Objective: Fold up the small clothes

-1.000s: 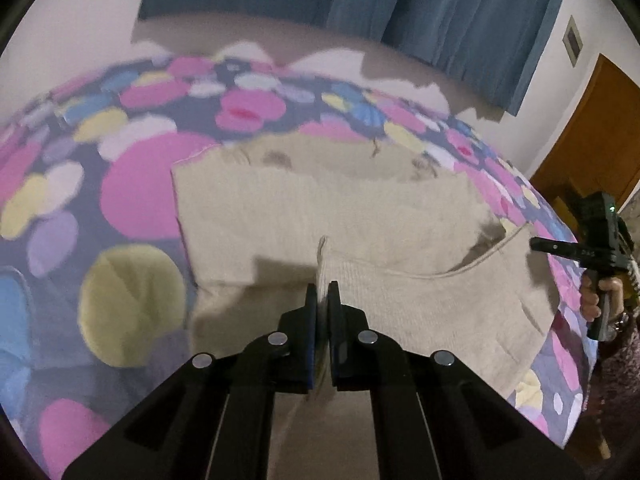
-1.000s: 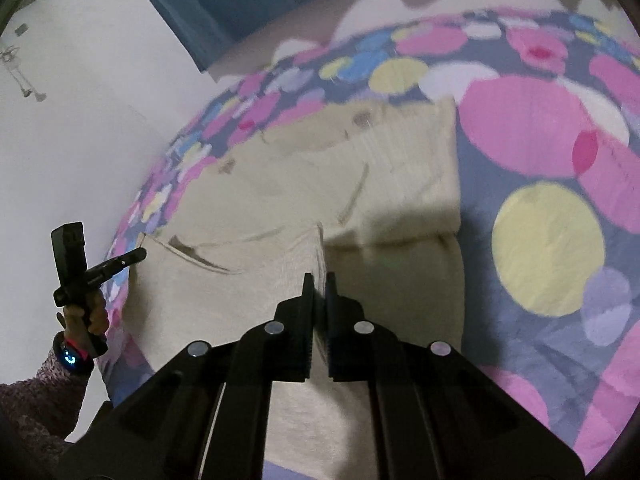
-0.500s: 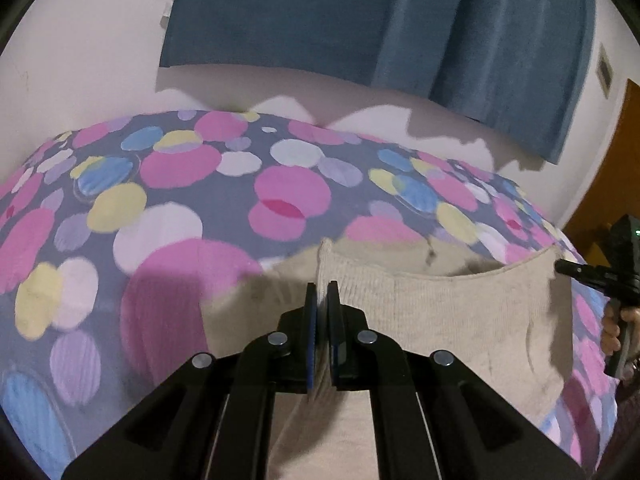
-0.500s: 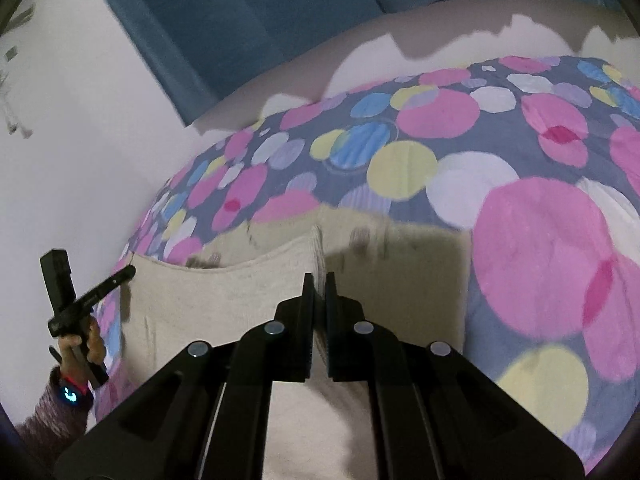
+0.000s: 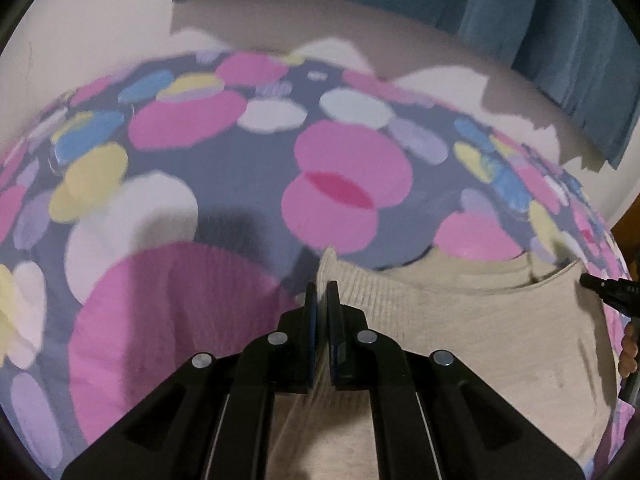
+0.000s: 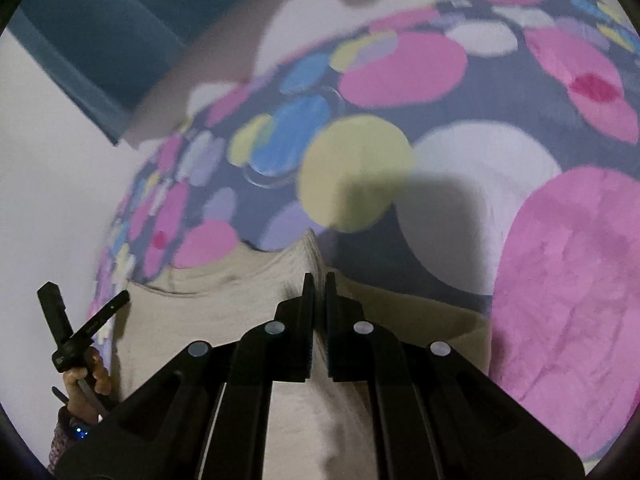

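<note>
1. Pinching a ribbed corner of the beige knit garment (image 5: pixel 480 344), the left gripper (image 5: pixel 322 292) has its two black fingers (image 5: pixel 310 320) pressed almost together, with only the cloth between the blue pads; a small tip of the knit sticks up just past the fingertips.
2. The right gripper (image 6: pixel 317 284) does the same at the garment's other corner: its fingers (image 6: pixel 306 312) are clamped on a fold of the beige knit (image 6: pixel 200 320), and a ridge of fabric rises just beyond their tips.
3. Between the two grips the garment's edge runs as a taut, slightly sagging line; in the left wrist view it stretches away to the right toward the other gripper's tip (image 5: pixel 608 286), and in the right wrist view it stretches left toward the other gripper (image 6: pixel 86 326).
4. Below that held edge the cloth hangs down toward each camera, and a further layer of the beige knit lies on the bed behind it.
5. The bed is covered by a bedspread (image 5: pixel 224 184) with a dark blue-grey ground and large pink, white, yellow and blue circles; the garment sits at its near side.
6. A hand (image 6: pixel 90 380) grips the left tool's handle, with a knitted sleeve cuff and a small blue light at the wrist; fingertips of the other hand (image 5: pixel 628 350) show at the frame edge.
7. Behind the bed are a pale wall (image 5: pixel 100 28) and a blue curtain (image 5: pixel 560 20).
</note>
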Action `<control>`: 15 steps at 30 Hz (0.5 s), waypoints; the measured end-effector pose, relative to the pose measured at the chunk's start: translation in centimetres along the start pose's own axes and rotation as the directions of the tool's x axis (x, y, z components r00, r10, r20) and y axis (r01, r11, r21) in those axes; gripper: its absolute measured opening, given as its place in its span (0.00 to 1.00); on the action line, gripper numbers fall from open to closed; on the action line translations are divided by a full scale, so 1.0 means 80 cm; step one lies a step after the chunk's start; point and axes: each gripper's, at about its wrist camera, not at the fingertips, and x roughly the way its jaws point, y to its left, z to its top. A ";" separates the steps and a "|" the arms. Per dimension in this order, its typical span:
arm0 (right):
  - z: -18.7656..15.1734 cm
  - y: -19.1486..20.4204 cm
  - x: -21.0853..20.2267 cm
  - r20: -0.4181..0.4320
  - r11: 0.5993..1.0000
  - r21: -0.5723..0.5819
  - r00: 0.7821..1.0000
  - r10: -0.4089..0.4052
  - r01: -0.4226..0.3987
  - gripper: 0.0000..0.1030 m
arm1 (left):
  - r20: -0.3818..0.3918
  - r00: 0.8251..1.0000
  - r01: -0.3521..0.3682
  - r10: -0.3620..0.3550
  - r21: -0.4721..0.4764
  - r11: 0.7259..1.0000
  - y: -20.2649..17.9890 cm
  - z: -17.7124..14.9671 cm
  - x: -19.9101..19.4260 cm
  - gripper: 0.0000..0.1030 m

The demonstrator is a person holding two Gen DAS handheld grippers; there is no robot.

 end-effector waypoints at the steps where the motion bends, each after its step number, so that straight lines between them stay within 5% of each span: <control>1: -0.001 -0.007 0.006 -0.008 1.000 0.019 1.000 0.003 -0.003 0.04 | -0.012 1.000 0.006 -0.006 -0.013 1.000 0.005 -0.003 0.005 0.04; 15: -0.001 -0.028 0.009 -0.008 0.990 0.118 0.997 0.078 -0.076 0.04 | -0.022 0.998 0.052 -0.053 -0.052 0.997 0.019 -0.007 0.012 0.09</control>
